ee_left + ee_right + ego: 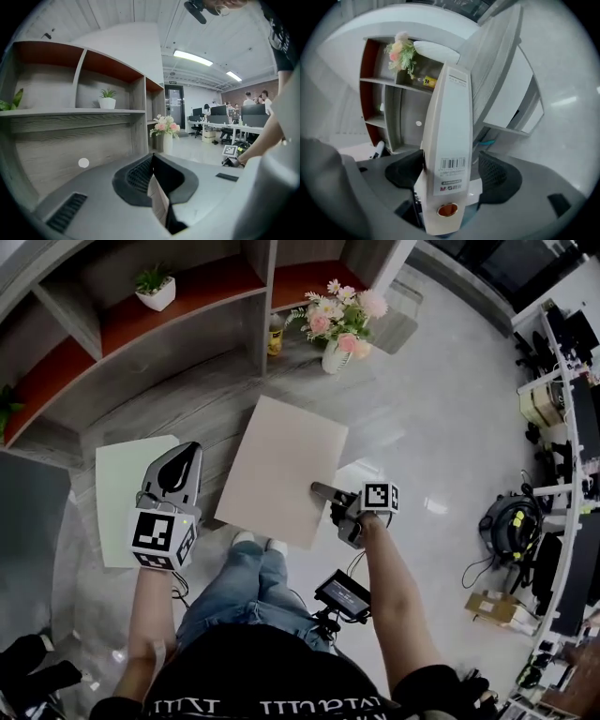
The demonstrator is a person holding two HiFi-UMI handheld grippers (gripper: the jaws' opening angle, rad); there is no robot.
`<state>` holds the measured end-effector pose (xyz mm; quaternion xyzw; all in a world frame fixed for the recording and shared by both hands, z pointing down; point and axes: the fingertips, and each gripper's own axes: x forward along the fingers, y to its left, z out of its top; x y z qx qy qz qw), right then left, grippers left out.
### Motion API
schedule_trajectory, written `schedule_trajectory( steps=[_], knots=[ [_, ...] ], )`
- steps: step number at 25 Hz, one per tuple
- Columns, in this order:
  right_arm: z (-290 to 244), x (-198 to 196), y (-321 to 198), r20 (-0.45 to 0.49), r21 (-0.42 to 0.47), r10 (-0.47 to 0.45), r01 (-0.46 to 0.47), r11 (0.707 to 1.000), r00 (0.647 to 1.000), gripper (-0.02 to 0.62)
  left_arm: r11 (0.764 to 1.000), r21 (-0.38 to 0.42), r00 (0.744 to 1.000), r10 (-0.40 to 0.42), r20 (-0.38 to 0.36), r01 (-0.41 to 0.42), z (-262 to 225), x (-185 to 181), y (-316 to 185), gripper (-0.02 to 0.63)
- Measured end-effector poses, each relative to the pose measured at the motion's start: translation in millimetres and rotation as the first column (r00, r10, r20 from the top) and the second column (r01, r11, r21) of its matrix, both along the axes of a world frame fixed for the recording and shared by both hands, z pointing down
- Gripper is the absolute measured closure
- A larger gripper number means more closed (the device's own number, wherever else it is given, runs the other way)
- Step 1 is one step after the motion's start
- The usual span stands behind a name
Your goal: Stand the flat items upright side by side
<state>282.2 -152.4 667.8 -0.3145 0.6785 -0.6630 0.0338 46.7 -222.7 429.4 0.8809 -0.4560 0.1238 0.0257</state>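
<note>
Left gripper (183, 460) is held straight ahead on an extended forearm, clamped on the edge of the pale green folder (117, 486); right gripper (328, 495) is turned inward at the beige file (286, 465) (spine between its jaws), pads spread, one clear of it. Both items are seen in front of the shelf unit (187, 343).

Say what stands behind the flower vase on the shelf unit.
A yellow-labelled bottle stands behind the flower vase, to its left by the divider; the blooms cover anything directly behind it.
</note>
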Motion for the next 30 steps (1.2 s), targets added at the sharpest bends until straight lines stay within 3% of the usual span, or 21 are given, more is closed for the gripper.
schedule_trajectory(
  steps=[6, 11, 18, 23, 27, 30],
  knots=[
    [3.3, -16.4, -7.1, 0.240, 0.073, 0.017, -0.035, 0.997, 0.971, 0.239, 1.000, -0.012, 0.998, 0.013, 0.058, -0.013, 12.7, 3.8, 4.3, 0.594],
    [2.3, -15.7, -7.1, 0.255, 0.060, 0.017, -0.033, 0.998, 0.967, 0.285, 0.999, -0.002, 0.995, 0.046, 0.091, -0.046, 15.2, 12.2, 4.8, 0.594],
    [-18.9, 4.1, 0.3, 0.125, -0.023, -0.037, 0.040, 0.999, 0.992, 0.285, 0.998, 0.012, 0.998, 0.054, 0.043, -0.055, 1.9, 22.7, 0.2, 0.594],
    [-49.1, 18.6, -8.9, -0.021, -0.043, -0.161, 0.160, 0.986, 0.987, 0.285, 0.998, 0.037, 0.999, 0.048, -0.009, -0.048, -14.3, 25.8, -2.0, 0.594],
    [-76.7, 28.4, -27.7, -0.177, -0.083, -0.296, 0.285, 0.955, 0.939, 0.285, 0.998, 0.054, 0.999, 0.038, -0.037, -0.036, -25.4, 23.4, -2.9, 0.594],
    [-96.1, 30.7, -43.1, -0.289, -0.126, -0.390, 0.369, 0.921, 0.874, 0.285, 0.997, 0.073, 0.998, 0.022, -0.055, -0.018, -34.7, 17.5, -5.6, 0.594]
  ],
)
